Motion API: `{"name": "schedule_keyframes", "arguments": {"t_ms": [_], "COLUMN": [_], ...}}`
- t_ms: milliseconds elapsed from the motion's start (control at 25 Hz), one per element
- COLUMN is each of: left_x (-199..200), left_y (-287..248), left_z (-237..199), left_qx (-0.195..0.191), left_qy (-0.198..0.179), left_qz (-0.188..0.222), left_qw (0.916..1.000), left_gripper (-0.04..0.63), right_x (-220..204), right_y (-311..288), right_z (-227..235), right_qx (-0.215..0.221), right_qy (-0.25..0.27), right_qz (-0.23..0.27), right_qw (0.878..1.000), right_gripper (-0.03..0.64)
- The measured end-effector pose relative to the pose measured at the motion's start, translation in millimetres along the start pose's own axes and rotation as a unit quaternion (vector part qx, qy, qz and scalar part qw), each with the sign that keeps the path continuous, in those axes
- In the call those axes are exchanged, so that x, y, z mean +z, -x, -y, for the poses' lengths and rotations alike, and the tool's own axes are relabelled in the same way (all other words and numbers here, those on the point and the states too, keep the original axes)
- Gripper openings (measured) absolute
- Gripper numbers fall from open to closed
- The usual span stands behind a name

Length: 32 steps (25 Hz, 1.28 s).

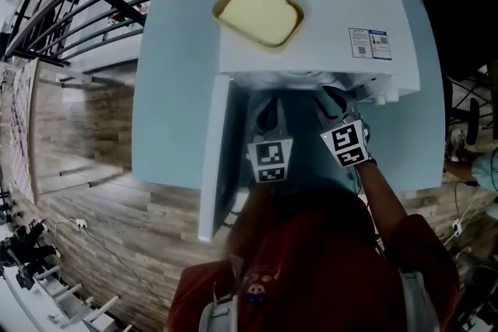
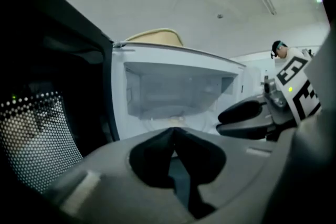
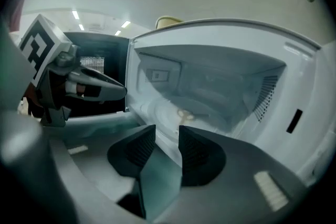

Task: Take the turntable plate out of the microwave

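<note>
From the head view, a boxy white microwave [image 1: 311, 19] sits on a pale blue tabletop [image 1: 175, 89], its door [image 1: 214, 159] open, with the left gripper [image 1: 267, 113] and right gripper [image 1: 333, 99] at its mouth. In the left gripper view, the fingers meet, empty. In the right gripper view, the fingers are spread, empty, and the round clear glass turntable plate [image 3: 181, 110], unseen from above, lies flat inside the cavity.

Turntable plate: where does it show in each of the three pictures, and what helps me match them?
Head view: not in it; the microwave top hides it.
Left gripper view: plate at centre, faint, on the microwave's floor.
Right gripper view: plate just below centre, inside the open microwave.
Shared landmark: the yellow tray on the microwave.
</note>
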<state>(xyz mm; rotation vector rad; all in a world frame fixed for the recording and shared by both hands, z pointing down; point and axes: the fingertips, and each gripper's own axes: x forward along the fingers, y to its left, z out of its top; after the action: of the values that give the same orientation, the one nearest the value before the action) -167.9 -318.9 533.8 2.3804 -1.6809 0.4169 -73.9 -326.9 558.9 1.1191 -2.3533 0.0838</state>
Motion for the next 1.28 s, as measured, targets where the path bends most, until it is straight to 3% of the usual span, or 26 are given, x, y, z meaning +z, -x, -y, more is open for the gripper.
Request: {"name": "schedule_keyframes", "arguments": {"t_ms": [280,480,760,1040,1200,1280], "left_x": [-14,-24,-32,-38,-41,-41], "left_y": [-9,-13,-15,-17,-18,-19], "left_z": [-7,-12,-15,-18,-21,-21], "left_qx": [-0.005,-0.004,-0.003,-0.002,0.0,0.0], "left_qy": [0.006,0.017,0.023,0.03,0.032,0.034], "left_qz": [-0.014,-0.022,-0.028,-0.034,-0.036,-0.035], "left_qw": [0.9999,0.9996,0.9994,0.999,0.9989,0.9988], "left_gripper": [0.0,0.0,0.0,0.0,0.0,0.0], "right_x": [-7,-11,-11,-8,-8,-8], "right_y": [-29,-46,-61,-66,-68,-71], "right_z": [-7,-13,-12,-9,-8,-4], "right_qx": [0.014,0.022,0.019,-0.004,-0.047,-0.071], "right_qy": [0.075,0.161,0.24,0.316,0.387,0.396], "right_qz": [-0.036,-0.061,-0.079,-0.081,-0.086,-0.089], "right_qw": [0.996,0.985,0.967,0.945,0.917,0.911], "right_gripper": [0.121,0.122,0.121,0.138,0.141,0.141]}}
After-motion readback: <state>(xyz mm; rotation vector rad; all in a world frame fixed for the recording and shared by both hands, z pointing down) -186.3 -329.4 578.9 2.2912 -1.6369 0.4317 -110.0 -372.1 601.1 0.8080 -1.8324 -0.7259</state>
